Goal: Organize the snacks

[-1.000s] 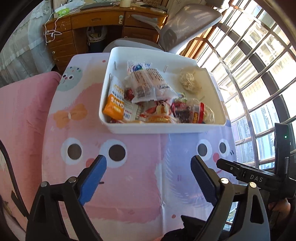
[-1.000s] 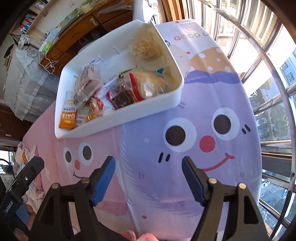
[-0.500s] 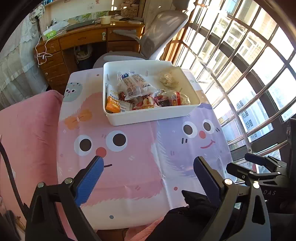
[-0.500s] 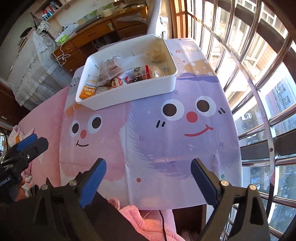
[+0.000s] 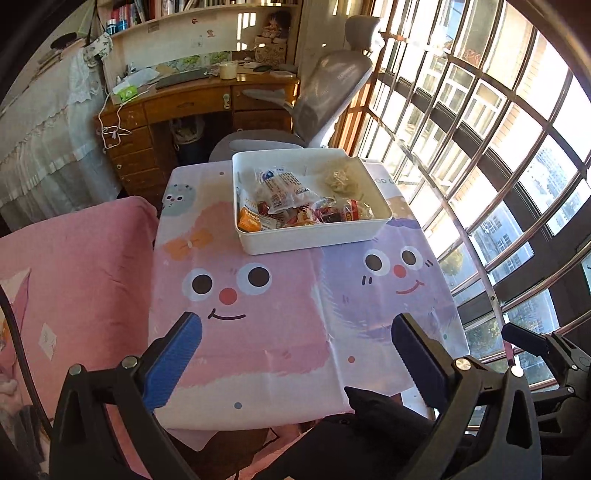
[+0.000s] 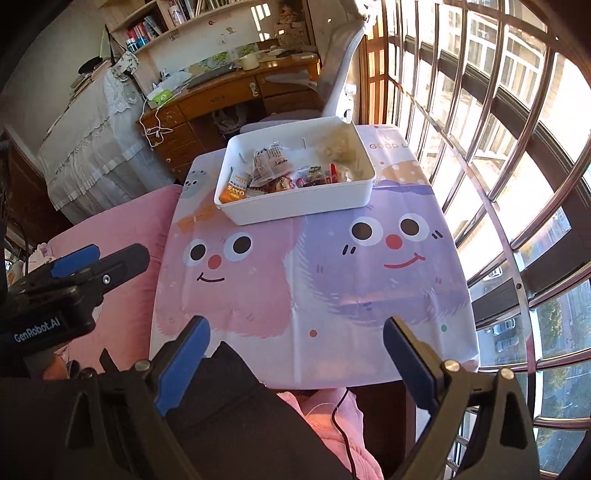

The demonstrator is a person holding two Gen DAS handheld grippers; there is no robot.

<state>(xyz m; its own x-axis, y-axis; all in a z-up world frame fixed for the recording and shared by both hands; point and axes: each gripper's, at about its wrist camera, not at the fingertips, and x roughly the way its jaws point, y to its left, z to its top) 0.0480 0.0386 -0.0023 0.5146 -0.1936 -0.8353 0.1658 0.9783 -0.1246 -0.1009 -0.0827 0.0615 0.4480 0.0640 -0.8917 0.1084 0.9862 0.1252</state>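
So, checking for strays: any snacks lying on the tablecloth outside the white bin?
No, every snack sits inside the white bin; the tablecloth holds nothing else.

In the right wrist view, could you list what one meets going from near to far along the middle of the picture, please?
right gripper → cartoon tablecloth → white bin of snacks → wooden desk → bookshelf

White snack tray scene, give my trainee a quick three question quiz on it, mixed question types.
1. True or false: the white tray holds wrapped snacks.
2. Which is between the fingers of the left hand-held gripper? A) a snack B) nothing C) the tray
3. Fill in: the tray sits on a tablecloth printed with cartoon ____.

Key:
1. True.
2. B; the right hand-held gripper is empty too.
3. Faces.
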